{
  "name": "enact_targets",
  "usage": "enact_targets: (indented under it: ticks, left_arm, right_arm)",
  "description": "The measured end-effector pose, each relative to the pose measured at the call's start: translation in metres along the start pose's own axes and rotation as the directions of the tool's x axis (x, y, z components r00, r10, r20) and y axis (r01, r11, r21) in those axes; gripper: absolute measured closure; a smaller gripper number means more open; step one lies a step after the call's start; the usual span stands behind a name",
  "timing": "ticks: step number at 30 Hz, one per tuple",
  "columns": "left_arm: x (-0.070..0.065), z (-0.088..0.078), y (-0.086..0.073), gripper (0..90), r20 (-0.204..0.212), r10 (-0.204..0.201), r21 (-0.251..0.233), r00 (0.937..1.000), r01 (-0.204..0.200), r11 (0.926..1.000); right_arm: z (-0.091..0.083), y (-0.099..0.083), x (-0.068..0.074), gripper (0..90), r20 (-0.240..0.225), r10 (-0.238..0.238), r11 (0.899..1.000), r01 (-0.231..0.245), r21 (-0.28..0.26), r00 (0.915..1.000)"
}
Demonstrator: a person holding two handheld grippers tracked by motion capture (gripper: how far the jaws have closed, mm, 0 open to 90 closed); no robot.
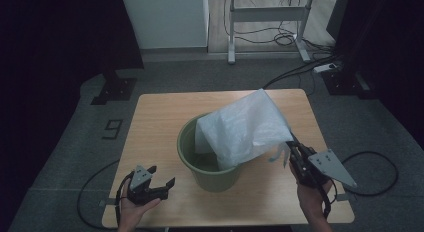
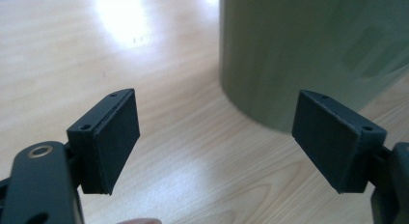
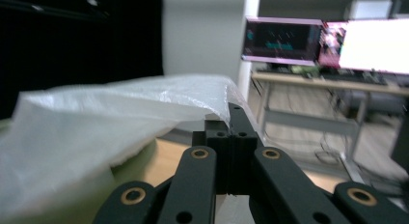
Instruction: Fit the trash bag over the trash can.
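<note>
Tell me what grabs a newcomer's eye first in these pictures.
A crumpled white plastic bag billows out of the green bin at the middle of the wooden table, its edge pinched in the right hand-held gripper. The left hand-held gripper stands open beside the bin, with nothing between its jaws.

My right fingers (image 3: 230,119) pinch the bag (image 1: 245,128) where its edge folds over them, so I can't see how much film they hold. The bag covers the bin's (image 1: 205,173) far rim and inside. The left gripper view cuts off the bin's top. The monitors (image 3: 328,43) are blurred.
</note>
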State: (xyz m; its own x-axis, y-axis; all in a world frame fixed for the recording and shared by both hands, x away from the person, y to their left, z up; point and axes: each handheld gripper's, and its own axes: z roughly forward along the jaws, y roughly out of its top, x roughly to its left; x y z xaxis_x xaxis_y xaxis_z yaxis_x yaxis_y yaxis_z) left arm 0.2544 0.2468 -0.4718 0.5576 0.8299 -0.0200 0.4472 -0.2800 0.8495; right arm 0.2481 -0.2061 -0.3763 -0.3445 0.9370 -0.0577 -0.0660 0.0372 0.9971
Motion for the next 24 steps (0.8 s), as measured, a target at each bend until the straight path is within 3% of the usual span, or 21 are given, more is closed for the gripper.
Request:
enact_targets:
  ticks: [6, 11, 12, 14, 20, 24]
  left_arm:
    - [-0.015, -0.021, 0.020, 16.8, 0.007, 0.029, -0.054, 0.9996, -0.028, 0.9981]
    - [-0.032, -0.032, 0.034, 16.8, 0.021, 0.072, -0.081, 0.9972, -0.070, 0.9943]
    - [-0.034, -0.033, 0.036, 16.8, 0.021, 0.080, -0.083, 0.9965, -0.078, 0.9935]
    - [-0.041, -0.035, 0.040, 16.8, 0.025, 0.101, -0.090, 0.9946, -0.098, 0.9911]
    - [-0.056, -0.040, 0.055, 17.3, 0.046, 0.116, -0.131, 0.9922, -0.109, 0.9853]
    - [-0.062, -0.034, 0.064, 18.0, 0.038, 0.115, -0.131, 0.9927, -0.109, 0.9854]
  right_arm:
    - [0.015, 0.021, 0.032, 88.9, -0.113, -0.046, 0.998, 0.042, -0.042, 0.9925]
    - [0.028, 0.017, 0.065, 88.9, -0.219, -0.093, 0.996, 0.090, -0.021, 0.9713]
    - [0.033, 0.013, 0.073, 88.9, -0.249, -0.096, 0.995, 0.099, 0.001, 0.9637]
    - [0.037, 0.008, 0.080, 88.9, -0.274, -0.107, 0.993, 0.115, 0.015, 0.9557]
    - [0.044, 0.003, 0.079, 88.8, -0.310, -0.051, 0.997, 0.067, 0.039, 0.9495]
    - [0.043, 0.004, 0.077, 88.9, -0.311, -0.048, 0.997, 0.064, 0.041, 0.9491]
